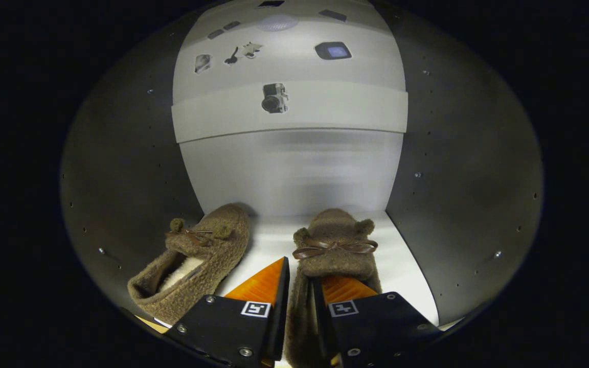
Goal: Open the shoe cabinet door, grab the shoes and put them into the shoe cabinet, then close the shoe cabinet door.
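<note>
Brown fuzzy slippers sit inside the white-floored, grey-walled shoe cabinet (136,168): the left slipper (192,263) rests angled near the left wall, and I have my gripper (300,278) clamped on the right slipper's (335,240) side wall.

No words, numbers or brand names can be read anywhere. The only signs are two square black-and-white coded markers (255,308), one on each finger mount of the gripper (300,278), and small wordless picture stickers (274,97) on the cabinet's far wall.
</note>
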A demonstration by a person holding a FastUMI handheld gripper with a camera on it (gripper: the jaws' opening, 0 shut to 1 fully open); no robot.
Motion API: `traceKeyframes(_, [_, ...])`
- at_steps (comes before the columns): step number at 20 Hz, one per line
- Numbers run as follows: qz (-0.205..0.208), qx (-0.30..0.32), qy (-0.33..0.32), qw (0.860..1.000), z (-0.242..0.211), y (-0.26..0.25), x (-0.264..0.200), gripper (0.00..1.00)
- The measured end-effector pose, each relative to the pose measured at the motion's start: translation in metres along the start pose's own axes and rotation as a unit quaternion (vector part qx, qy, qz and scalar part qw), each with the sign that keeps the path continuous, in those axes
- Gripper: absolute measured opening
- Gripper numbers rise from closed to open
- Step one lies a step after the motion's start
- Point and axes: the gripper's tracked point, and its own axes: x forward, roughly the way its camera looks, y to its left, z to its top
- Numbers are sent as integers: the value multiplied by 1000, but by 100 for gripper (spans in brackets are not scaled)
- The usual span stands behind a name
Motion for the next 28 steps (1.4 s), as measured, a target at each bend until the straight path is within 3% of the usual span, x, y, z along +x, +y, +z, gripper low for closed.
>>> traceKeyframes(3, [0,-5,-12,1000,0,1,-26,32])
traceKeyframes(18, [-28,4,-68,997,-13,3,-196,32])
traceKeyframes(24, [-34,3,-100,994,-39,8,-297,32])
traceKeyframes(28, [-51,-10,-113,992,-65,4,-370,41])
